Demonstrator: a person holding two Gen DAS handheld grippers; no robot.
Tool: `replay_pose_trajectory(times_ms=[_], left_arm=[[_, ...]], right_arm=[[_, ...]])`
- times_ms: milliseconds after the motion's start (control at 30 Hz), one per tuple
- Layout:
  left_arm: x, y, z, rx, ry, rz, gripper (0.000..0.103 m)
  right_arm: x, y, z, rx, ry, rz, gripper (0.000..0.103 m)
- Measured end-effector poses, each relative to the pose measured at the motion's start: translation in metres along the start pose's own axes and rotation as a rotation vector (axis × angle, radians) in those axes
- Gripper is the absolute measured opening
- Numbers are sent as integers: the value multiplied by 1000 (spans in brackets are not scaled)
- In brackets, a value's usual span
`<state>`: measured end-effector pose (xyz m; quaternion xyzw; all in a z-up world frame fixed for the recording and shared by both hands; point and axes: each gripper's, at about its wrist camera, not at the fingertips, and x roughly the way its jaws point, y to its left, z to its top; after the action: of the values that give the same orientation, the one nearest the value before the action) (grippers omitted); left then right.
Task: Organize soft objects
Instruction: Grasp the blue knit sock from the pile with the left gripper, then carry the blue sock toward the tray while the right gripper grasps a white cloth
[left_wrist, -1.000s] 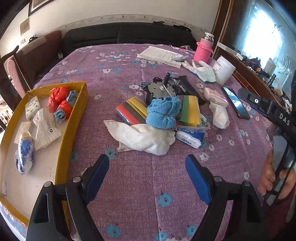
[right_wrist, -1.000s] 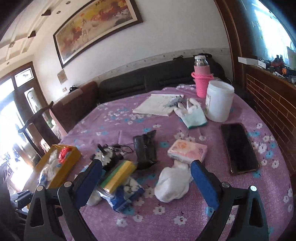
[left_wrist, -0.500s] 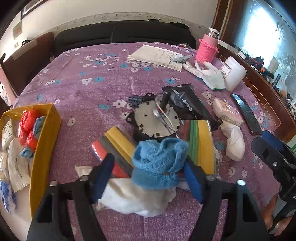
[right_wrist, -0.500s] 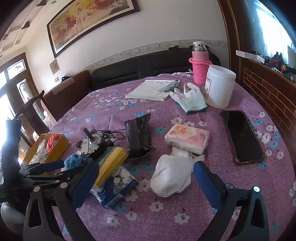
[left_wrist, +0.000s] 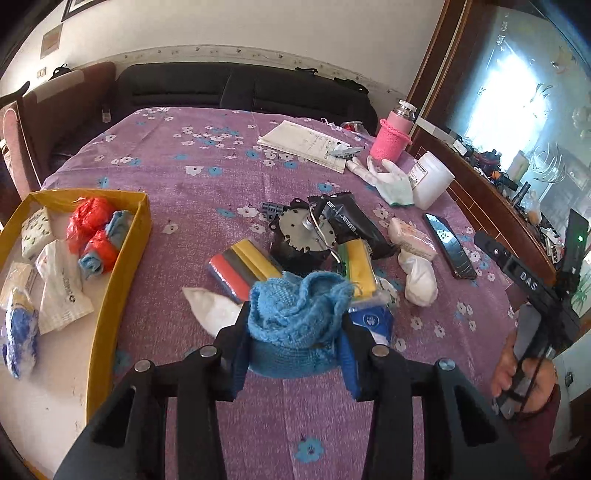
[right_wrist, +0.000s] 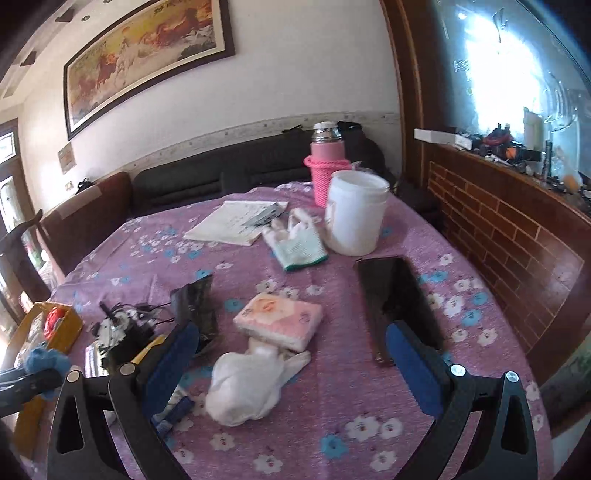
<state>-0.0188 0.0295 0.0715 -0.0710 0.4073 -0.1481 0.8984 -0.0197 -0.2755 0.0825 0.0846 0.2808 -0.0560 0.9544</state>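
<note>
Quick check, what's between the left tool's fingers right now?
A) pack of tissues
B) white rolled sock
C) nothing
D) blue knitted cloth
D: in the left wrist view the left tool has just been closing and its blue pads now press on the blue knitted cloth, lifted clear of the pile; the white rolled sock and the pack of tissues lie on the table ahead of the open right tool.

White wall with framed horse painting (right_wrist: 147, 55); dark sofa (left_wrist: 236, 92) behind purple floral tablecloth (left_wrist: 207, 177); bright window (right_wrist: 517, 62) above brick-patterned ledge (right_wrist: 509, 229).
</note>
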Motion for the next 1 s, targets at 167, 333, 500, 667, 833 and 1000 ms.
replay_pose_trajectory(times_ms=[167, 333, 500, 667, 833, 1000], left_arm=[[-17, -2, -14, 41, -34, 35, 40], [-25, -3, -21, 70, -65, 62, 40], [-21, 12, -31, 22, -41, 41, 40], [-27, 28, -41, -26, -32, 46, 40], [-57, 54, -50, -70, -81, 83, 40], [-96, 110, -59, -165, -138, 180, 40]], right_arm=[[22, -7, -2, 46, 94, 85, 103], [56, 2, -19, 109, 255, 187, 92], [76, 13, -36, 121, 329, 194, 84], [77, 19, -41, 100, 340, 219, 37], [73, 14, -43, 129, 344, 232, 23], [62, 11, -39, 132, 298, 203, 20]])
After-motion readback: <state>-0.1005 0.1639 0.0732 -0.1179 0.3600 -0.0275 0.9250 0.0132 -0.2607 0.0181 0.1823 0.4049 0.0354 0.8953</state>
